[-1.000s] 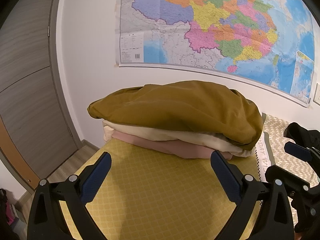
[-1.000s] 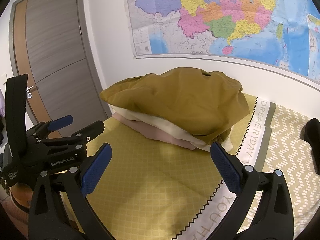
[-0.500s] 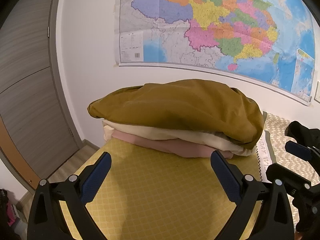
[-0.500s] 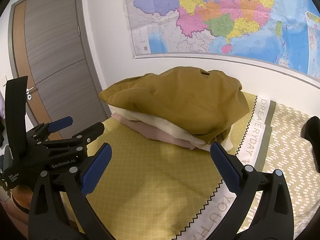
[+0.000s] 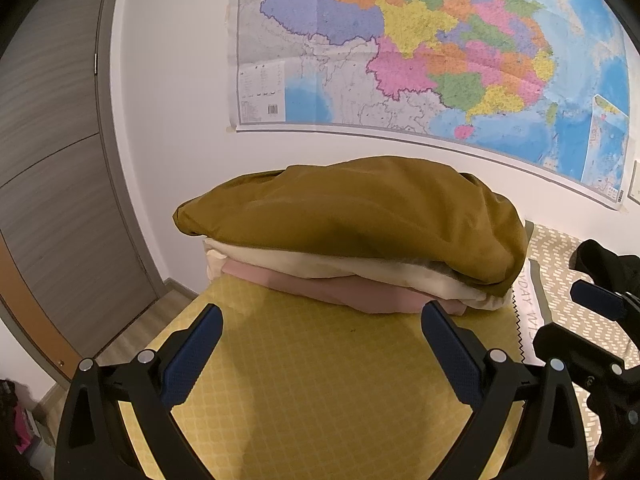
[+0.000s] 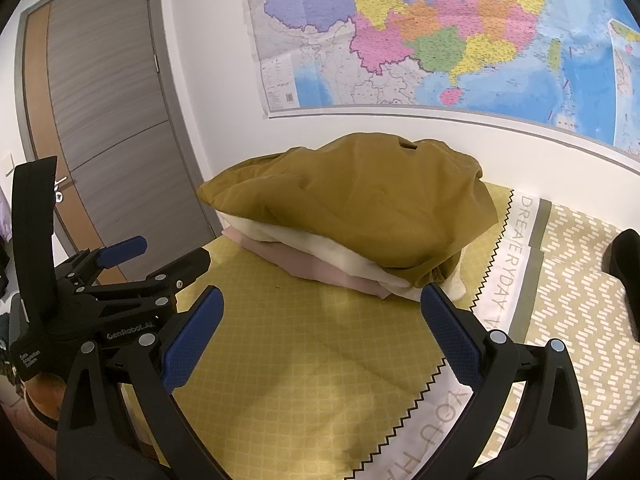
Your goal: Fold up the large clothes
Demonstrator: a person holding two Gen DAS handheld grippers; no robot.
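Almost nothing has moved since a second ago: both views have only crept a little closer to the pile of clothes, which sits a touch higher in the left wrist picture than it did, and both claws are as wide open as before.

The left claw (image 5: 320, 340) hangs over the yellow checked bedspread (image 5: 320, 392) with its blue-padded fingers spread far apart and nothing between them. The right claw (image 6: 320, 328) is spread just as wide and also holds nothing. In the right wrist view the left claw (image 6: 156, 256) shows at the left edge, open, hovering near the corner of the bed. In the left wrist view the right claw (image 5: 580, 320) shows at the right edge, only partly in the picture.

The pile of clothes lies at the far end of the bed, close to the white wall (image 5: 180, 100). A large mustard garment (image 5: 360, 212) lies on top, puffed and rounded. Under it lies a cream garment (image 5: 320, 260), and under that a pink garment (image 5: 340, 292) that rests on the bedspread. Neither claw touches the pile.

A big coloured map (image 6: 440, 32) hangs on the wall above the pile. A grey door (image 6: 108, 100) stands to the left. To the right of the yellow cloth runs a white lettered strip (image 6: 508, 264), then a patterned beige cover (image 6: 572, 300).
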